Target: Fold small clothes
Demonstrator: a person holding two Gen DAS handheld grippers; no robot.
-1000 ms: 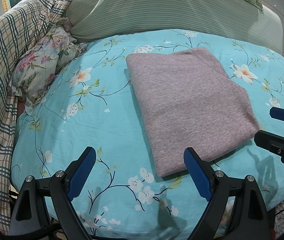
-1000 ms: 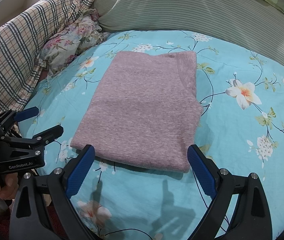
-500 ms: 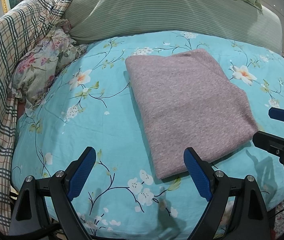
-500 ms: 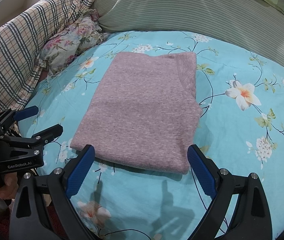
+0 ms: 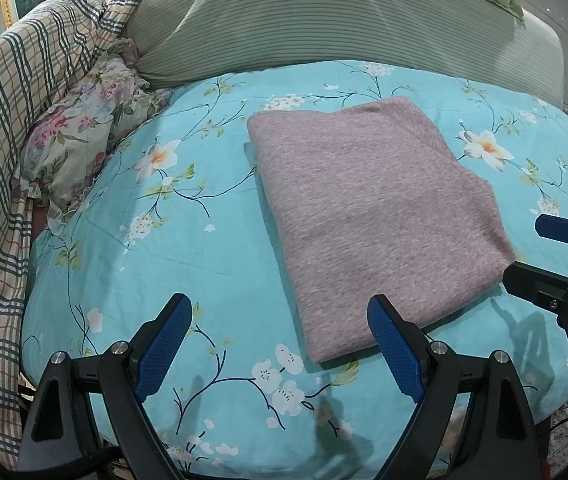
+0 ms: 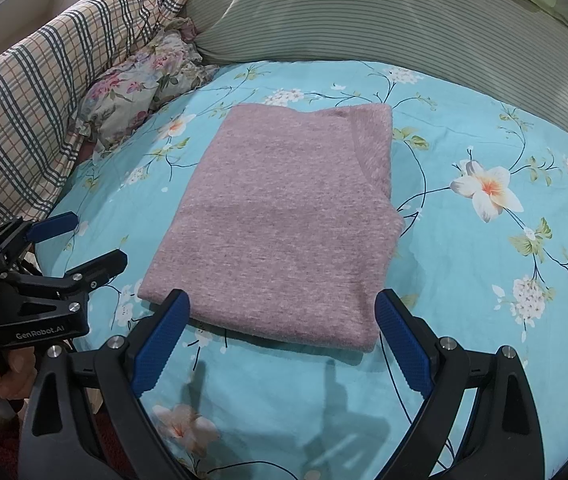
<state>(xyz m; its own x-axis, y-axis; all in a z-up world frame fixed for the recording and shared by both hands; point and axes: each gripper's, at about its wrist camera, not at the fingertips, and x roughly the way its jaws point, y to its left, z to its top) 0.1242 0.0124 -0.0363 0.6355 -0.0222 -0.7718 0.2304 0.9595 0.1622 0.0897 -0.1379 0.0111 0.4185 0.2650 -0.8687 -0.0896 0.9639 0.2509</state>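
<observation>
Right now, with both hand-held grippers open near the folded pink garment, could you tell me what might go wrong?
1. The left hand-held gripper could pinch the floral sheet along with the pink garment.
2. The right hand-held gripper might lift only the top layer, undoing the fold.

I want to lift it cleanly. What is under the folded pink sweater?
The folded mauve-pink knit sweater lies flat on the turquoise floral bedsheet, which shows all round it. Whatever sits beneath its folded layers is covered and cannot be seen.
</observation>
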